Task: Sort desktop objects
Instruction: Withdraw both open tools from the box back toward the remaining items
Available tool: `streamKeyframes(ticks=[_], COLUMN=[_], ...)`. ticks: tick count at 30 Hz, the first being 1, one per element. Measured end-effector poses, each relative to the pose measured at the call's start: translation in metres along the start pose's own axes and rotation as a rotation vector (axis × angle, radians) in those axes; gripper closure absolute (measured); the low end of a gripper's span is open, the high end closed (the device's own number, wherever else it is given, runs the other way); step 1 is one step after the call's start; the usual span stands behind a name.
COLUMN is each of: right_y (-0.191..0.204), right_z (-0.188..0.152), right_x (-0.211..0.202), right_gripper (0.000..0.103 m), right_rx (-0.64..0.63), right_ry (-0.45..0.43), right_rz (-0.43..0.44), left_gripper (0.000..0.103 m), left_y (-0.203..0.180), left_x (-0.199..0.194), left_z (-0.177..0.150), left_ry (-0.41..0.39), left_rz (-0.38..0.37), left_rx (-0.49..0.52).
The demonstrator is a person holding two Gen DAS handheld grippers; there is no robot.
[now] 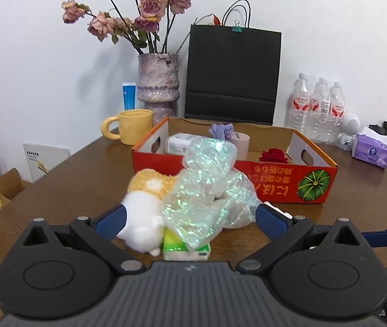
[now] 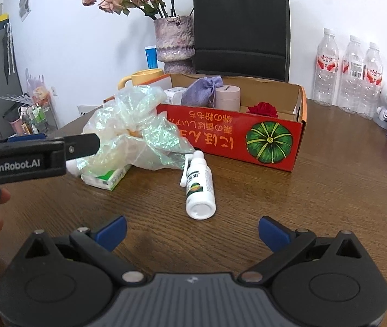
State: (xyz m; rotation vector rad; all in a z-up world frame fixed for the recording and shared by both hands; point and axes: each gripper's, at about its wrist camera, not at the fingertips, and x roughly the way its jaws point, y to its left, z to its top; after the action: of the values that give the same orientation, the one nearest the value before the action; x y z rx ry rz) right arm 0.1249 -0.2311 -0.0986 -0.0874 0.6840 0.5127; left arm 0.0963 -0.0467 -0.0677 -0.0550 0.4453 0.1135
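Observation:
A red cardboard box (image 1: 275, 182) (image 2: 220, 136) stands on the wooden table; it holds a tissue pack (image 1: 178, 143), a purple pouch (image 2: 201, 90), a pale round tin (image 2: 228, 98) and a red rose (image 2: 262, 109). In front of it lie an iridescent plastic bag (image 1: 207, 190) (image 2: 136, 130), a yellow-and-white plush toy (image 1: 144, 207) and a green tissue pack (image 1: 185, 250) (image 2: 106, 177). My left gripper (image 1: 190, 223) is open, its fingers on either side of this pile. A white spray bottle (image 2: 200, 188) lies ahead of my open, empty right gripper (image 2: 192, 231).
A yellow mug (image 1: 130, 126), a vase of dried roses (image 1: 158, 87), a black paper bag (image 1: 232, 73), three water bottles (image 1: 318, 109), a small white speaker (image 1: 350, 128) and a purple tissue pack (image 1: 371, 154) stand behind and to the right of the box.

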Motion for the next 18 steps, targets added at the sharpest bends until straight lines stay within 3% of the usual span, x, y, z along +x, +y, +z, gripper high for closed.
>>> streamKeyframes(ticks=[18], right_y=[0.0033], right_z=[-0.0037], right_x=[0.0064], right_gripper=[0.000], right_rx=[-0.021], right_ry=[0.015], right_rz=[-0.018], left_gripper=[0.000], left_y=[0.0040], left_x=[0.0011], left_z=[-0.0021], left_ry=[0.005], left_rz=[-0.039], left_rx=[-0.001])
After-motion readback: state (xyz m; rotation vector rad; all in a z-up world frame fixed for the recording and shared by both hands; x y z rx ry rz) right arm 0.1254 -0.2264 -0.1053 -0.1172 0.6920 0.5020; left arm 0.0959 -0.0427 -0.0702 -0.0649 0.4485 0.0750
